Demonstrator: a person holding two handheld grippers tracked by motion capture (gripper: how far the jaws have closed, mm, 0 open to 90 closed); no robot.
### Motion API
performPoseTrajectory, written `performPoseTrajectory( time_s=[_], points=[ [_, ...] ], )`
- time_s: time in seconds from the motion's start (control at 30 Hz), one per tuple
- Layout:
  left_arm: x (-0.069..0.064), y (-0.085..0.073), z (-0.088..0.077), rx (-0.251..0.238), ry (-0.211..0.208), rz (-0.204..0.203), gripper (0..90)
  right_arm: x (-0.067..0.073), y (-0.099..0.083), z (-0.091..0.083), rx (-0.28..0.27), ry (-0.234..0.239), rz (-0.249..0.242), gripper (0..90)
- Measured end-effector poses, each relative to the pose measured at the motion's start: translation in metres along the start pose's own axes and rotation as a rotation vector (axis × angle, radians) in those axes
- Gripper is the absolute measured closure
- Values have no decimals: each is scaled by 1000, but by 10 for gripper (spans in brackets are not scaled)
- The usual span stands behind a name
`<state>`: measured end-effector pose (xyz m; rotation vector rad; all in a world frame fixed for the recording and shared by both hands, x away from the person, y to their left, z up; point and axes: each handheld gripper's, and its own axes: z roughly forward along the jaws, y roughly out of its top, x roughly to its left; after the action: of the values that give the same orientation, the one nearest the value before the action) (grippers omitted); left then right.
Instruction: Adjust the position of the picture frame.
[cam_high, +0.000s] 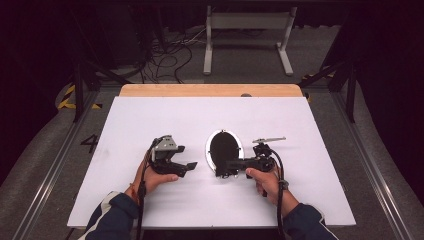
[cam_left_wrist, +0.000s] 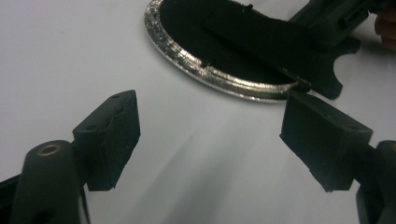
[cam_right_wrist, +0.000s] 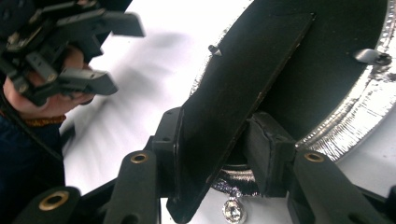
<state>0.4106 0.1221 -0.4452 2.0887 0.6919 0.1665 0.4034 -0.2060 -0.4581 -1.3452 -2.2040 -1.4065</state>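
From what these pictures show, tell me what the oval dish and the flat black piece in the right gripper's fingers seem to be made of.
Oval dish: probably metal; its silver rim is shiny with a rough, hammered-looking texture, and its inside looks matte black.
Flat black piece: a thin, stiff slab, matte and dull, perhaps plastic or coated board; the look leaves it open.
The right gripper clamps that piece.

The high camera hangs above my side, looking forward and down on the whole tabletop (cam_high: 150, 120). A camera rides on each of my claws, close to the surface. My left one looks toward 2 o'clock; both share the silver-rimmed dish (cam_left_wrist: 196, 65) with the high view.
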Motion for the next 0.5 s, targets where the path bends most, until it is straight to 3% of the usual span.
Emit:
performPoseTrajectory(
  time_s=[0.13,0.33,0.5],
  points=[
    [5,6,17,15,-11,4,195,-1,-1,-1,2,-3,-26,603],
    [11,16,36,-3,6,-63,197,3,1,-1,21,-21,-83,602],
    [17,20,53,34,9,-110,194,3,0,-2,21,-21,-107,602]
  ],
)
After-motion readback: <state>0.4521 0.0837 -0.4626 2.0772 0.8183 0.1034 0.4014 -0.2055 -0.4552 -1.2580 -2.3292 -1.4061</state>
